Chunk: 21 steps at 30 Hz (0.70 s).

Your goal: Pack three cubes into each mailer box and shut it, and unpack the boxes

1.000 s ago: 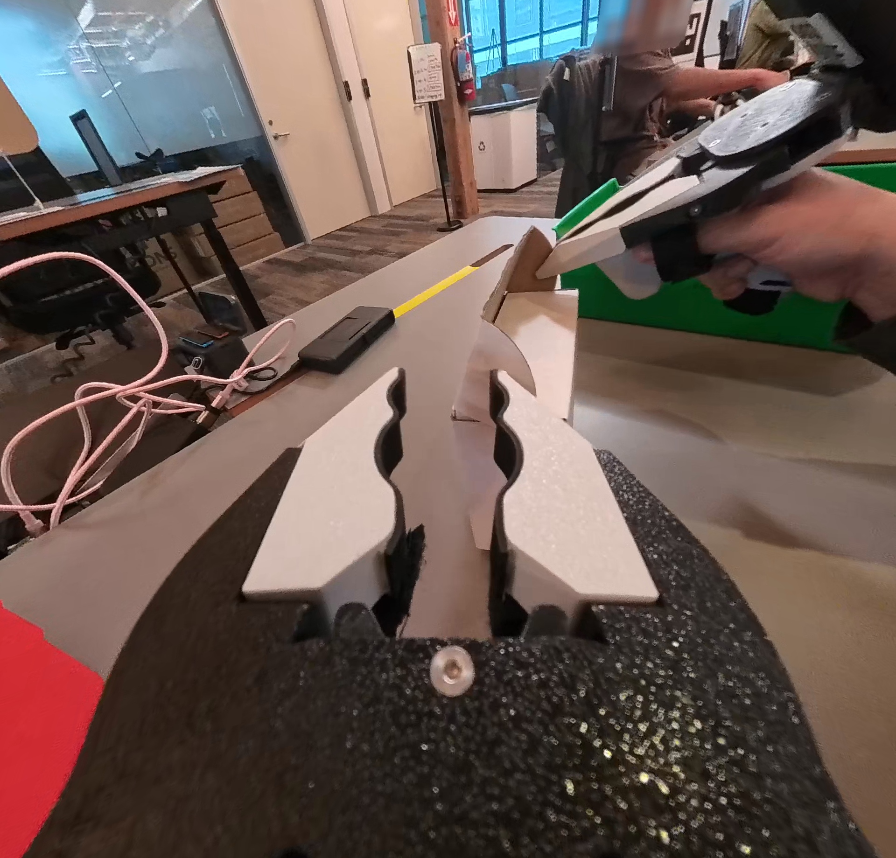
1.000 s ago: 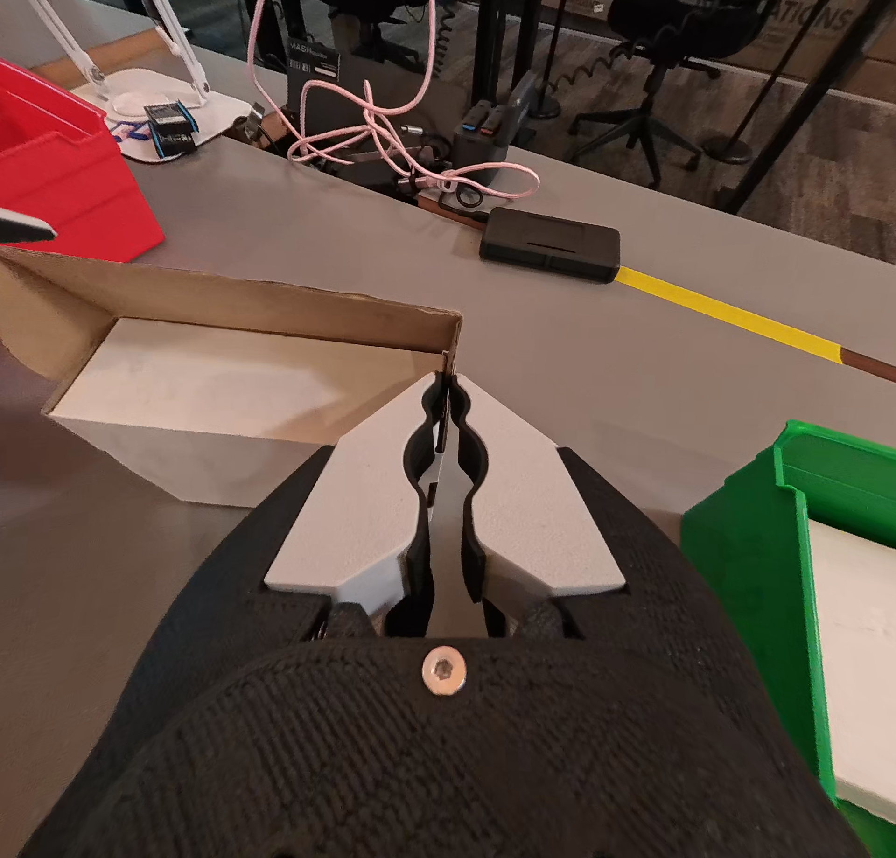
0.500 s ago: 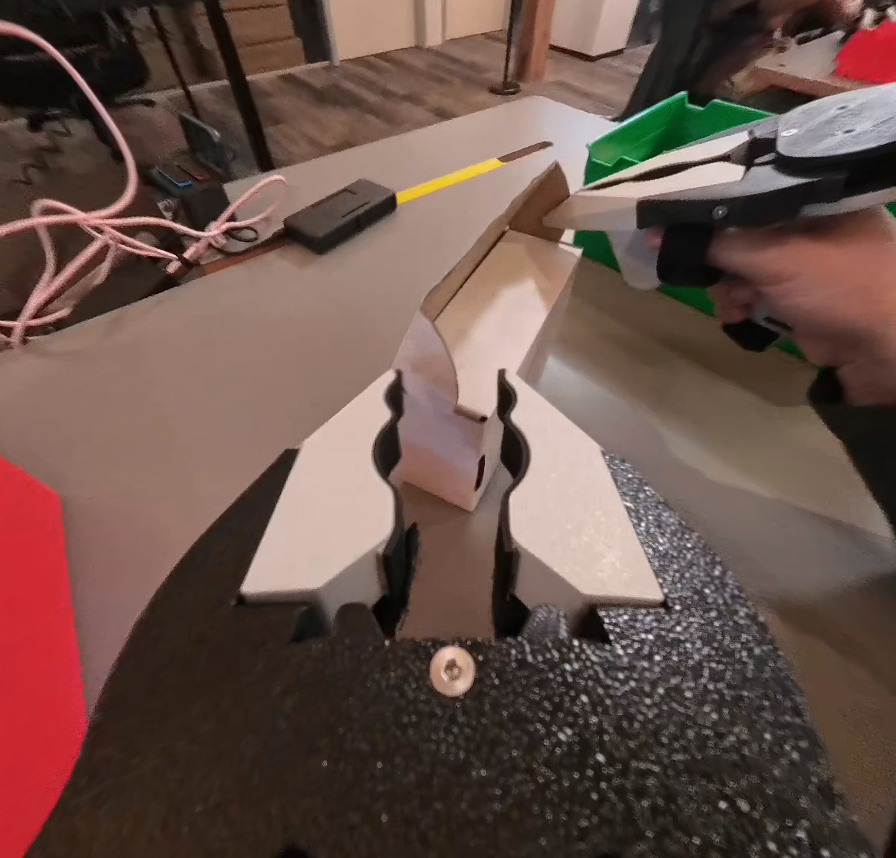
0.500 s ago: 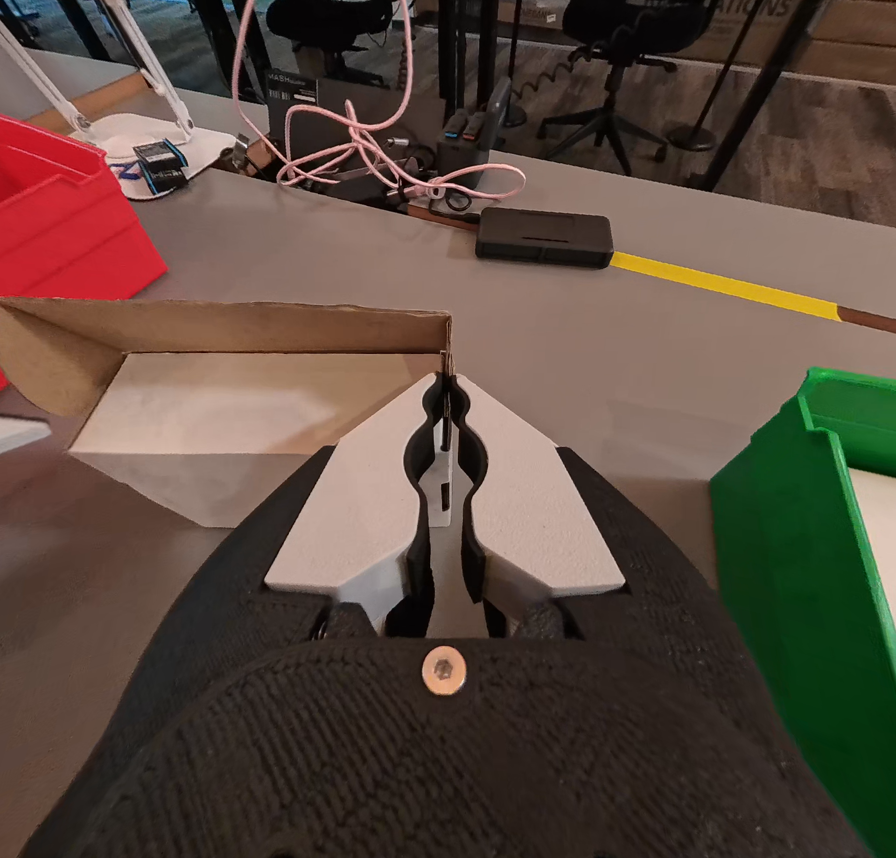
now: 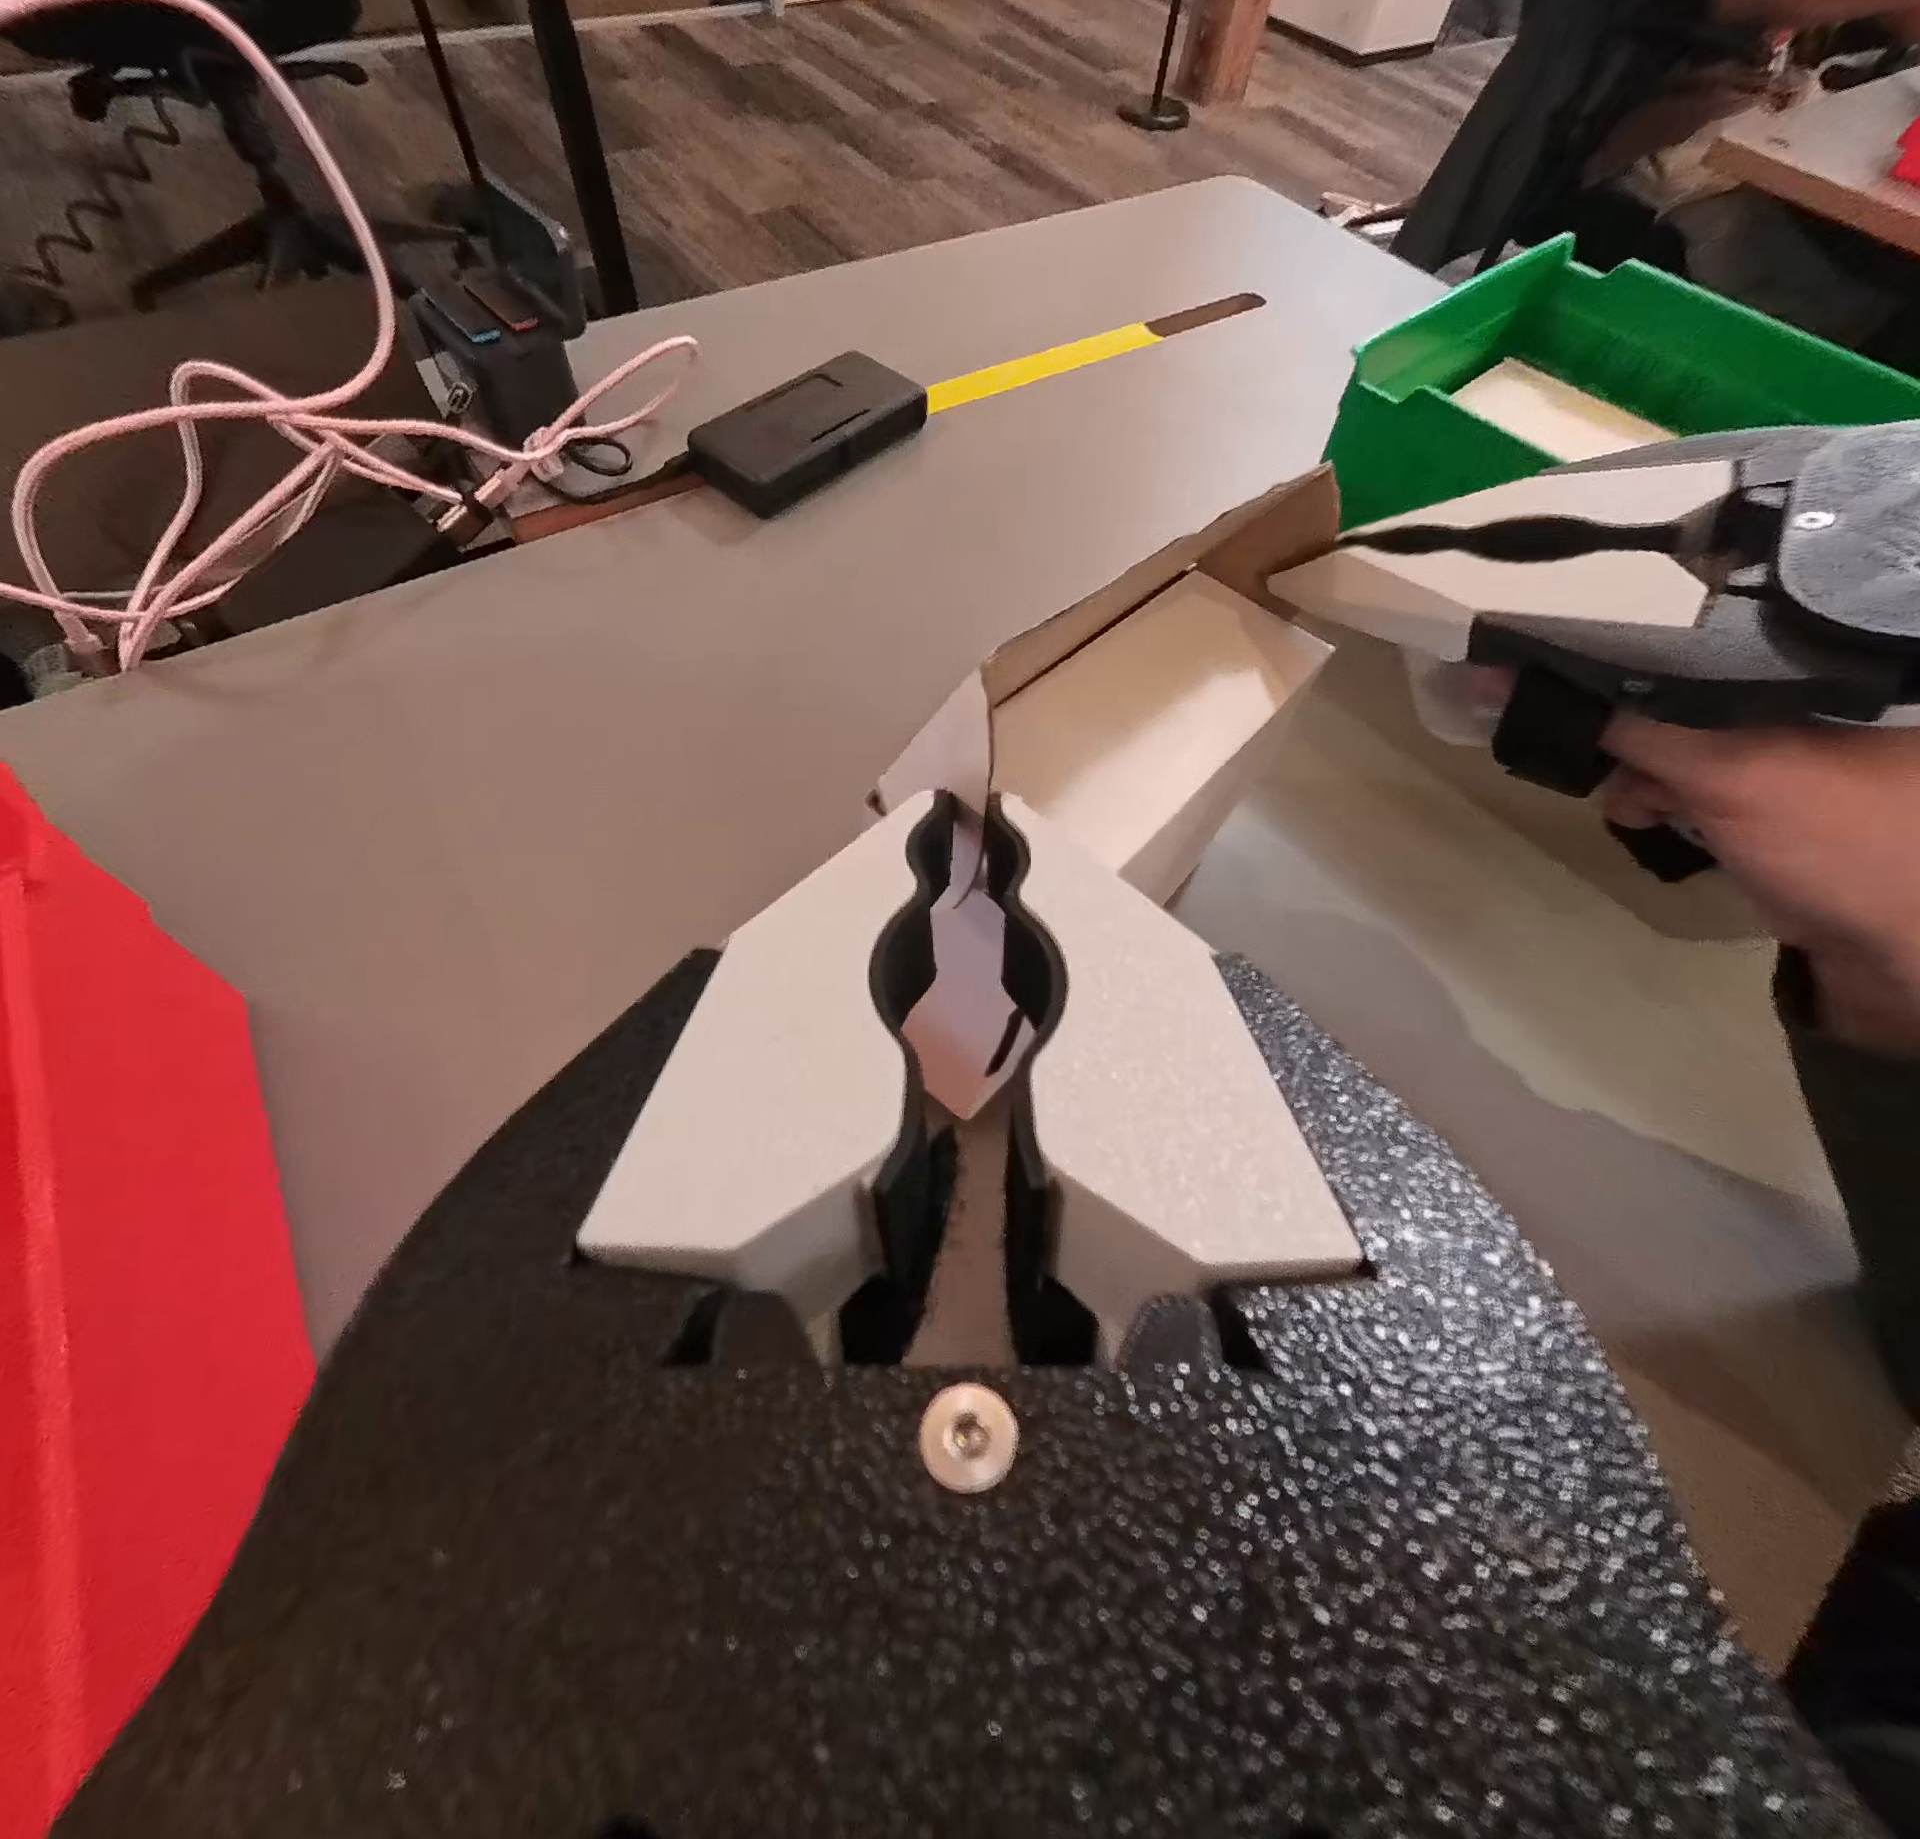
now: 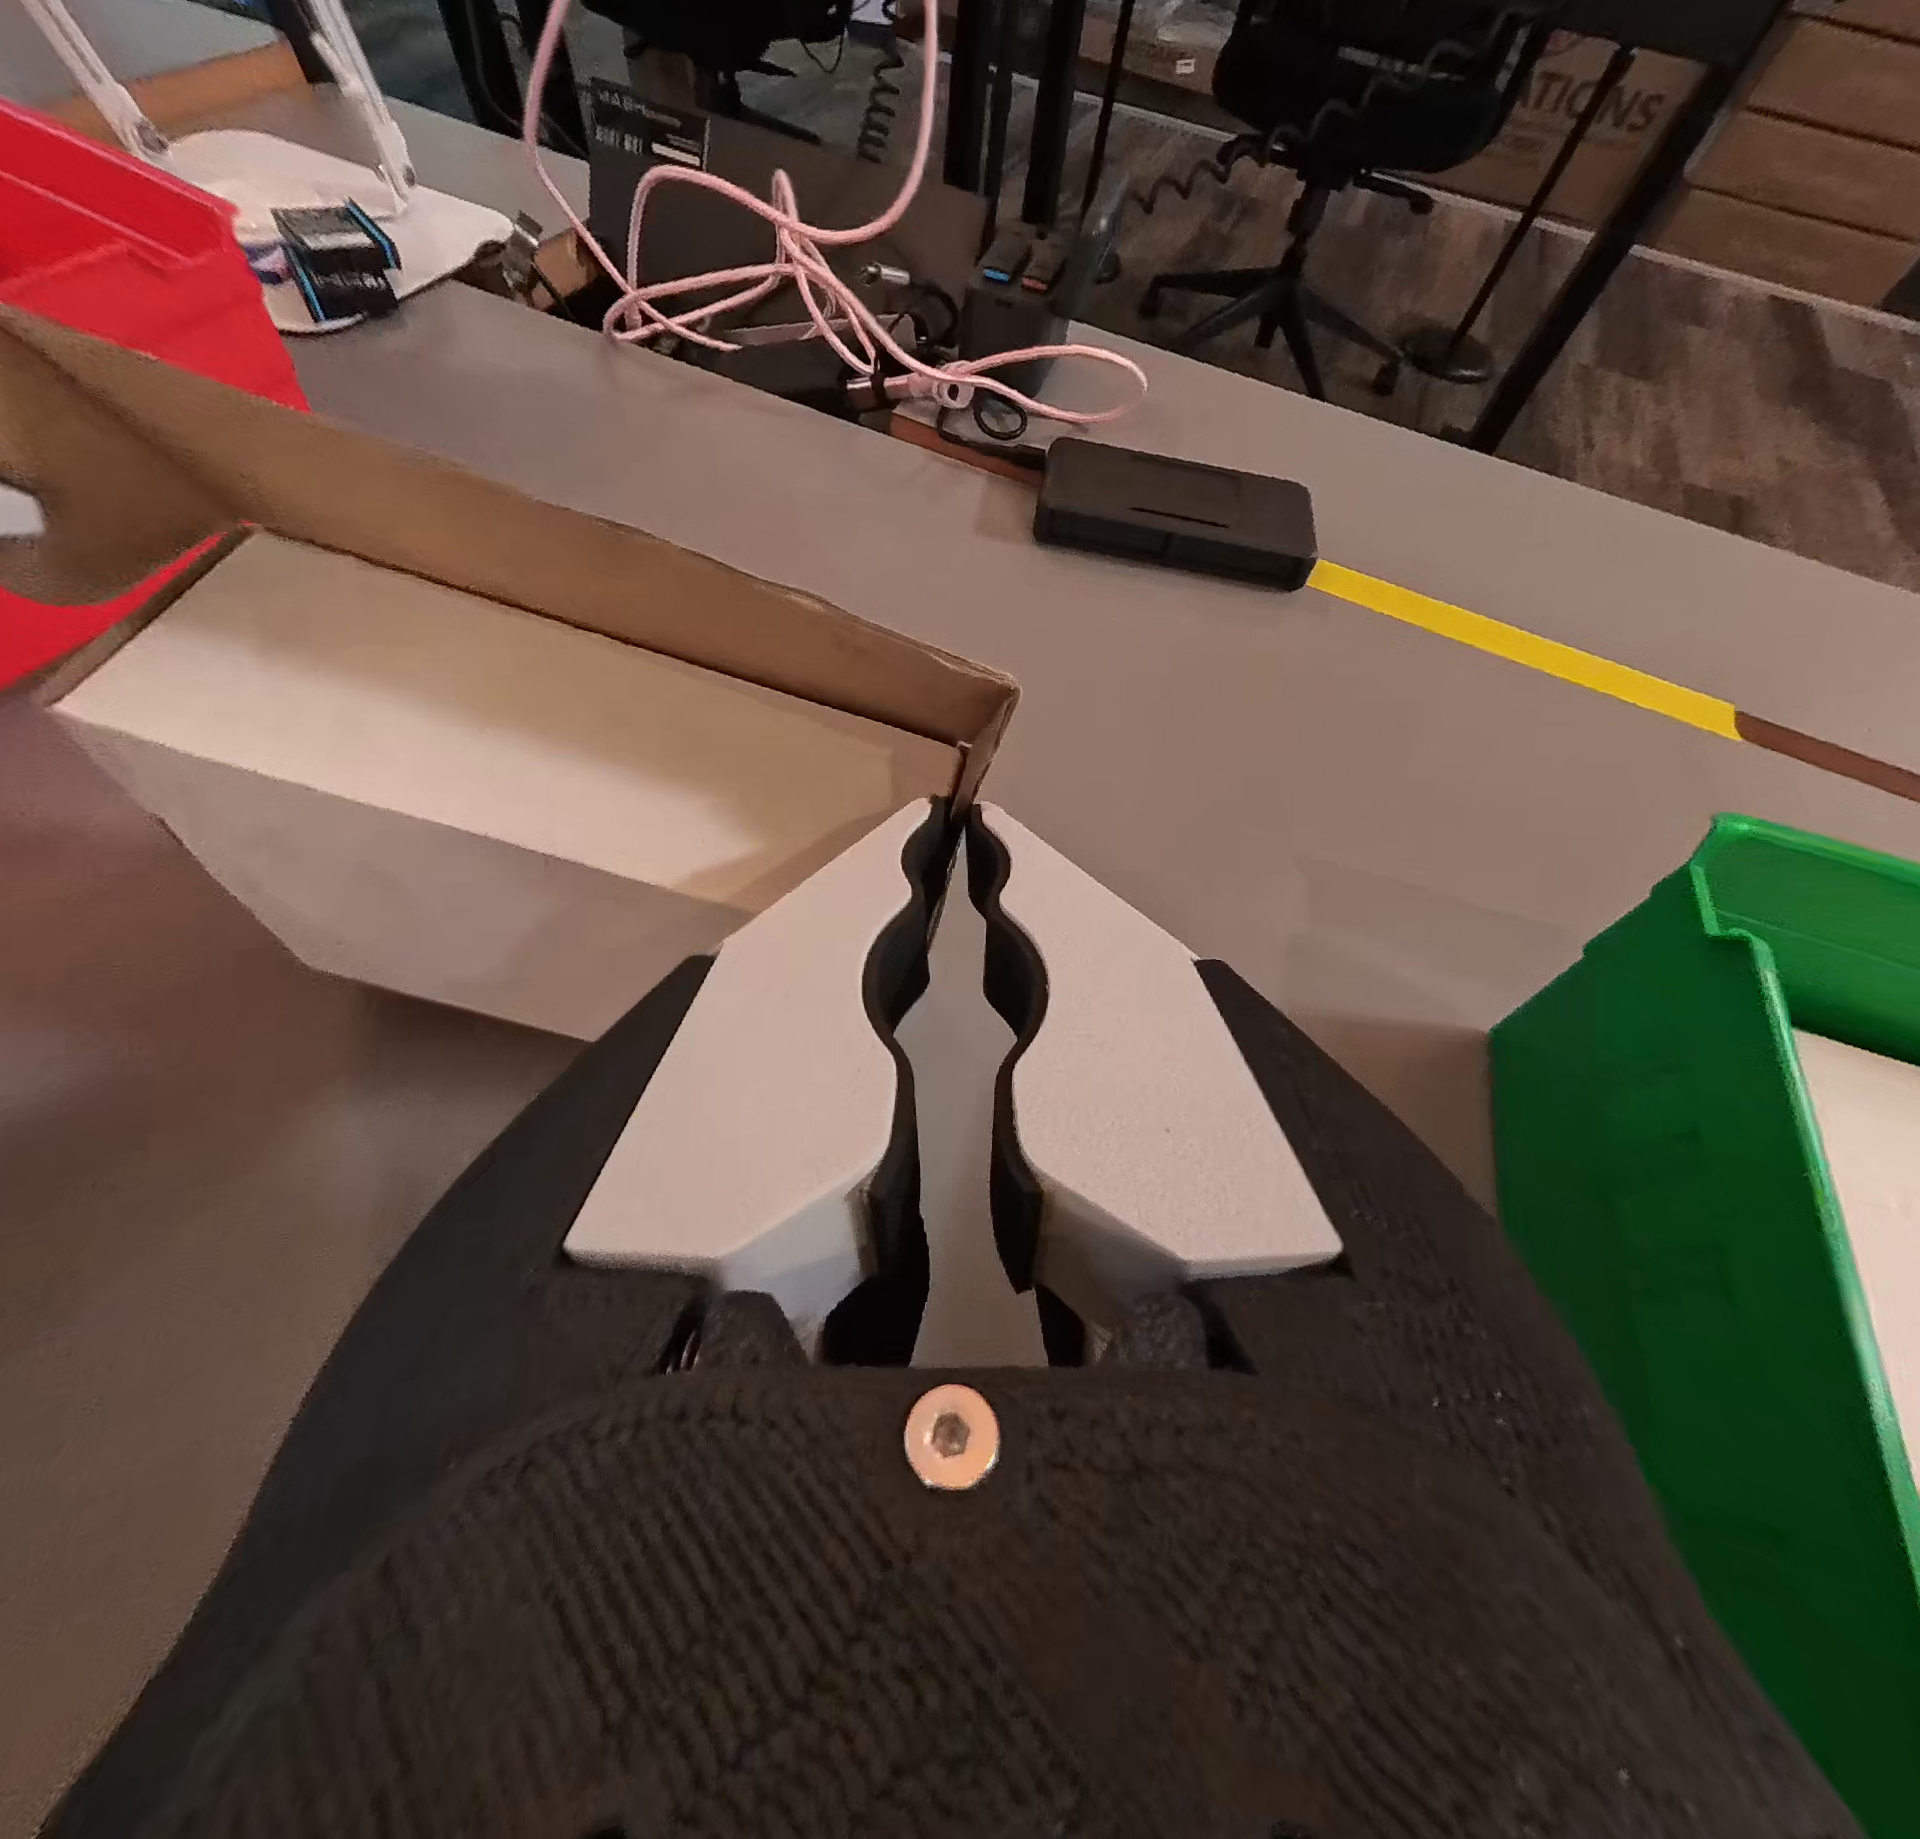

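We hold the white mailer box (image 5: pixel 1143 750) on the grey surface (image 5: pixel 520 729) at both ends: the left hand-held gripper (image 5: pixel 971 813) is nearly closed, pinching one lid flap, and the right hand-held gripper (image 6: pixel 961 818) pinches the opposite flap.

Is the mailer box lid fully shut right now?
No. The mailer box lid stands raised, its brown inner side showing.

The mailer box (image 6: pixel 436 771) is matt cardboard, white outside, raw brown inside. The green bin (image 5: pixel 1662 355) and red bin (image 5: pixel 104 1114) look like smooth plastic. The table (image 5: pixel 520 750) is matt grey.
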Available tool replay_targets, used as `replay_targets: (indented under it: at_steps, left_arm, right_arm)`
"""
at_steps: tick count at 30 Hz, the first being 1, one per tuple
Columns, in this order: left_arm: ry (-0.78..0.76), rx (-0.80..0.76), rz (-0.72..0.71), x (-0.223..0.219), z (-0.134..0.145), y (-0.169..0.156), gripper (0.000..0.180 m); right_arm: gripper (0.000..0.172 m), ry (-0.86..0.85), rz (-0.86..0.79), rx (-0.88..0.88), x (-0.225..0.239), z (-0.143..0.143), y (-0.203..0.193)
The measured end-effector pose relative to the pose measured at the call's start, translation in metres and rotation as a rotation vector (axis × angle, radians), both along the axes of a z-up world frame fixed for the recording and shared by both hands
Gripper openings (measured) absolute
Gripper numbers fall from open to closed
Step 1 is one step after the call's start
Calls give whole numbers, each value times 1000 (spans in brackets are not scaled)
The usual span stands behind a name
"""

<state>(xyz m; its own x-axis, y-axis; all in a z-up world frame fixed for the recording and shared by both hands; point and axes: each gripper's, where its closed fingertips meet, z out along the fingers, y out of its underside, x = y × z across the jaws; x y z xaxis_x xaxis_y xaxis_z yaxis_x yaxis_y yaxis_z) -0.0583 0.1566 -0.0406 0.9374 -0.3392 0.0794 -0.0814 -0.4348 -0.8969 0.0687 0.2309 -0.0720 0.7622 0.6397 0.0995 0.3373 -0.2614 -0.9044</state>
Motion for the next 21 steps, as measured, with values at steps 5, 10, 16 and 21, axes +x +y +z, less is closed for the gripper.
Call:
replay_targets:
  at_steps: [5,10,16,21]
  left_arm:
    - [-15,21,69,-6,1,5,5]
    - [-144,16,79,-14,1,5,5]
    - [-395,55,48,-21,15,5,8]
    - [-329,53,70,-25,9,3,7]
  right_arm:
    - [2,-102,-2,53,-6,0,-6]
    - [2,-113,18,66,-14,0,-10]
    - [3,-107,49,60,-22,-2,-14]
    - [3,-125,54,83,-26,-1,-16]
